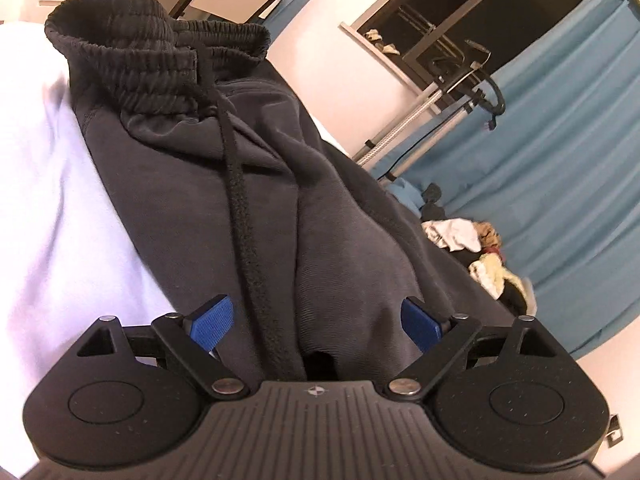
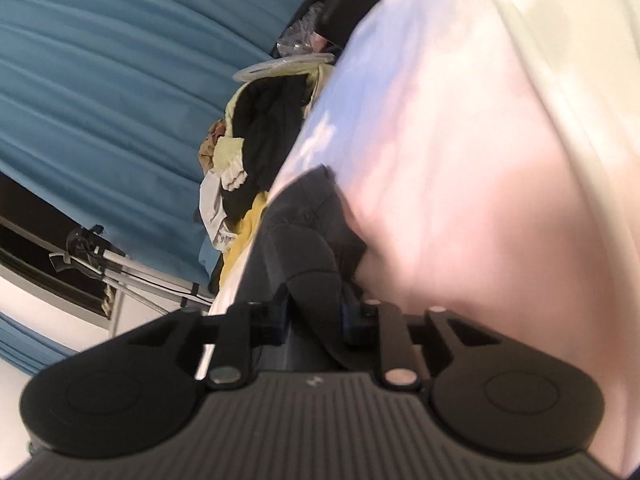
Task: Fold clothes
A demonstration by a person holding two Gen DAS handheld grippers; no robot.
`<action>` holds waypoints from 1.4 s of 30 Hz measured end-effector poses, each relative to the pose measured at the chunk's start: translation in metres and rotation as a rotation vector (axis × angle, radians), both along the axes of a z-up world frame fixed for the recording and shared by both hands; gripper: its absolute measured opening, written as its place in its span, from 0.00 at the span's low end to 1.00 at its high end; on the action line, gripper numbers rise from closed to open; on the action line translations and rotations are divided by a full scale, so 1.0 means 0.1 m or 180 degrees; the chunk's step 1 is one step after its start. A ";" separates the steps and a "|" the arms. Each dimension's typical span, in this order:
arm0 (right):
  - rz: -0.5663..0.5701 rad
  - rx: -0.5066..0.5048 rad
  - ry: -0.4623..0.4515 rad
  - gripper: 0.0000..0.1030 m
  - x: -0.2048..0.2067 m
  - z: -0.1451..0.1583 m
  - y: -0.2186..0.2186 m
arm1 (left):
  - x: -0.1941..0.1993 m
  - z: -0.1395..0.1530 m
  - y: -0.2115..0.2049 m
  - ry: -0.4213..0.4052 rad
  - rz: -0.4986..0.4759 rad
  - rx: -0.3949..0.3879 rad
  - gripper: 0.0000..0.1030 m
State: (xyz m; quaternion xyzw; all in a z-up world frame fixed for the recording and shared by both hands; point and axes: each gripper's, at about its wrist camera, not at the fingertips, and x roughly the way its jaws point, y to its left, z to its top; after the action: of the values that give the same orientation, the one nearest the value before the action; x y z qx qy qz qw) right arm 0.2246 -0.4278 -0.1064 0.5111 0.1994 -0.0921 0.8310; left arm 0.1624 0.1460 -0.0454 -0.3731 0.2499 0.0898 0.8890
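Sweatpants (image 1: pixel 208 184) of dark grey fleece lie straight ahead of the left gripper (image 1: pixel 318 316), stretched away from it over a white sheet (image 1: pixel 52 208), the ribbed waistband (image 1: pixel 152 40) at the far end and the black drawstring (image 1: pixel 240 200) trailing back between the blue pads (image 1: pixel 212 320). That gripper is spread wide, its pads on either side of a ridge of cloth without pressing it, probably poised to take hold of the near end for a fold. The right gripper (image 2: pixel 314 320) pinches a bunched dark fold of the same fabric (image 2: pixel 308 240) rising just ahead of its fingers, apparently holding that edge. To that gripper's left a pile of mixed clothes (image 2: pixel 244 148) waits, with a blue curtain (image 2: pixel 100 80) beyond it. No brand, label or readable writing shows on the garment or either gripper.
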 end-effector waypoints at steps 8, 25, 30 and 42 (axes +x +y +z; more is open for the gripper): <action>-0.0320 -0.0585 -0.0731 0.18 -0.11 0.50 -0.34 | -0.06 0.02 0.02 -0.0025 0.0037 -0.0026 0.90; -0.0287 -0.1335 0.0139 0.60 -0.40 0.43 -0.09 | -0.24 0.20 -0.78 -0.0126 -0.0842 0.1090 0.90; 0.0283 -0.1099 -0.0134 0.71 -0.60 0.72 0.33 | -0.35 0.21 -1.30 -0.0233 -0.1604 0.1736 0.89; 0.1726 0.0336 0.0270 0.71 0.03 -0.08 1.50 | -0.39 -0.06 -1.86 -0.0502 -0.2310 0.2923 0.68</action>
State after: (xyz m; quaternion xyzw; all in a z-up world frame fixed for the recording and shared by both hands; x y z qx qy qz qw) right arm 0.2275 -0.2779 -0.1148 0.4774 0.3680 0.1229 0.7884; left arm 0.1234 -0.0404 -0.0517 0.1537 0.2303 -0.1491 0.9493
